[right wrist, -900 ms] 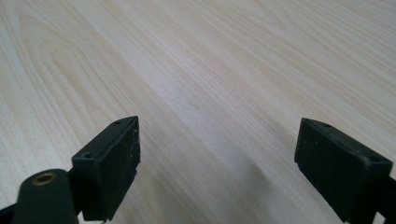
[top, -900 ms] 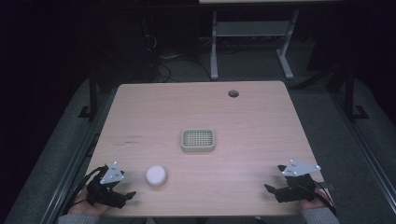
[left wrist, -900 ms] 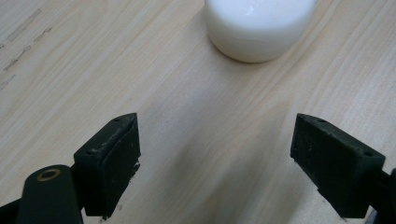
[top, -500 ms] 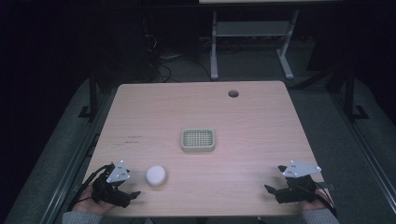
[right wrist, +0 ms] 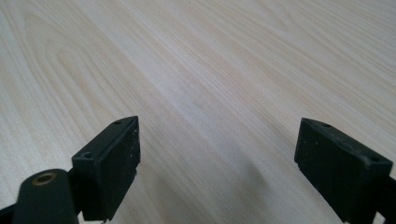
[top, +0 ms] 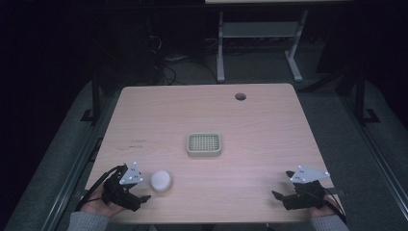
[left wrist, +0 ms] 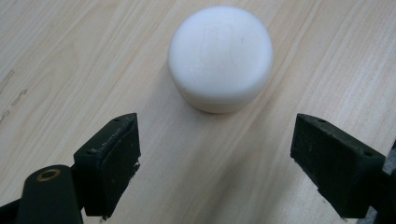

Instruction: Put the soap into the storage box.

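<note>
Soap (top: pixel 161 181), white and rounded, sits on the counter (top: pixel 250 125) near the front-left corner, and I've got my left gripper (top: pixel 139 198) right beside it, jaws spread wide with nothing between them. From the left gripper view, the soap (left wrist: pixel 220 57) lies just ahead of the gap, centred between the two black jaws, not touching either one. It rests flat on the wood grain, with a faint oval mark on its top. Over at the front-right corner, my right gripper (top: pixel 278 195) sits low by the front edge, well apart from the soap. Its jaws are released too, and in the right gripper view I see bare wood between them. Middle of the counter, there's a pale green soap dish (top: pixel 204 144) with a gridded insert, standing apart from the soap. A small round hole (top: pixel 240 96) shows near the far edge.
</note>
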`<control>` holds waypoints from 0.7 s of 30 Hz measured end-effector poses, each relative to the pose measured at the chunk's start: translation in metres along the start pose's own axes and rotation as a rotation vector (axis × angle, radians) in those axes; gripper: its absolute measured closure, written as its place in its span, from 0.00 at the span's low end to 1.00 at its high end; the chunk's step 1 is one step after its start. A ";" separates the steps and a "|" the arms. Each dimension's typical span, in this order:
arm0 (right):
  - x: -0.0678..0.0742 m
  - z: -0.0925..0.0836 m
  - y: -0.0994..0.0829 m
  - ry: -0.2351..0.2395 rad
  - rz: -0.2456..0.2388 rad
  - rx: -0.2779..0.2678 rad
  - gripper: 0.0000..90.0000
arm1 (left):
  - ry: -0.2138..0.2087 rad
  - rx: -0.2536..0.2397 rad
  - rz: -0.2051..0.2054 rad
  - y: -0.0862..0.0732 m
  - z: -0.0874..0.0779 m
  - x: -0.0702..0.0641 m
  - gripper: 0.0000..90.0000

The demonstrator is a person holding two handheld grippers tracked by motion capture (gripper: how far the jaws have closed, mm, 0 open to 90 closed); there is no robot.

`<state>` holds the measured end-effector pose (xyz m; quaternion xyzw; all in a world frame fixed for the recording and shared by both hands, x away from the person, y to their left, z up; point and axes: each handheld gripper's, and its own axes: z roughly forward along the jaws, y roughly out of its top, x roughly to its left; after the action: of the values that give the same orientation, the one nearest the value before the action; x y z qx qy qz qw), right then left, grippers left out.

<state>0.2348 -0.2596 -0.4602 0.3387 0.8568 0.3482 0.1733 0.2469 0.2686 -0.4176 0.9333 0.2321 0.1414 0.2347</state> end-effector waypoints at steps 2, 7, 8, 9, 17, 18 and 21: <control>0.000 0.000 0.000 -0.001 -0.002 0.000 0.15 | 0.003 0.006 0.008 0.003 0.001 -0.001 0.17; -0.001 -0.001 0.000 -0.003 -0.001 -0.004 0.15 | -0.004 0.008 0.026 0.010 0.002 -0.001 0.17; -0.001 -0.001 0.000 -0.004 -0.004 -0.004 0.15 | -0.007 0.006 0.024 0.011 0.003 -0.001 0.17; -0.001 -0.001 0.000 -0.004 -0.003 -0.005 0.15 | -0.006 0.009 0.028 0.012 0.003 -0.001 0.17; -0.001 -0.002 0.000 -0.009 -0.008 -0.007 0.15 | -0.018 0.037 0.051 0.019 0.004 -0.001 0.17; -0.001 -0.002 0.000 -0.008 -0.009 -0.006 0.15 | -0.015 0.042 0.052 0.019 0.004 -0.001 0.17; -0.001 -0.002 0.000 -0.009 -0.010 -0.005 0.15 | -0.020 0.047 0.049 0.021 0.006 0.000 0.17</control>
<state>0.2344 -0.2611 -0.4584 0.3352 0.8569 0.3481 0.1796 0.2572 0.2498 -0.4118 0.9453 0.2103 0.1321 0.2114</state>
